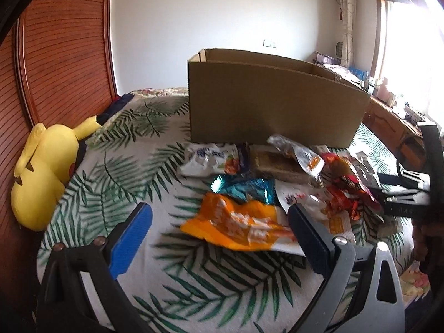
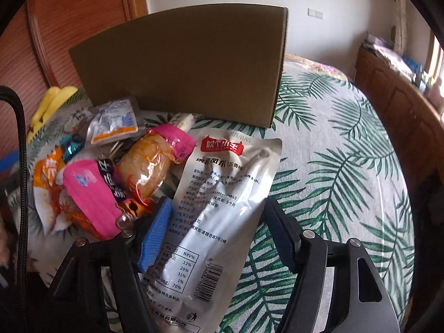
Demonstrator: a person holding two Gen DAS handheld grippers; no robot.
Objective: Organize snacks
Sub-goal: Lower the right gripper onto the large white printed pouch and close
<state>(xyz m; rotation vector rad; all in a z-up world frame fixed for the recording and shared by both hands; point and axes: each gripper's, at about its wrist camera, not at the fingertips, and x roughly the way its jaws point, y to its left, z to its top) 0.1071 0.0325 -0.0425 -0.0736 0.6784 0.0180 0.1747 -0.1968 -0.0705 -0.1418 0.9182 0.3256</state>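
My right gripper is clamped on the silver foil snack pouch: blue pad against its left edge, black pad against its right, the pouch running lengthwise between them. The pouch sits in front of the cardboard box, just right of the snack pile. It is glossy and crinkled, with a red logo at the top, printed text and a barcode low down. My left gripper is wide open and empty, over the orange packet in front of the box.
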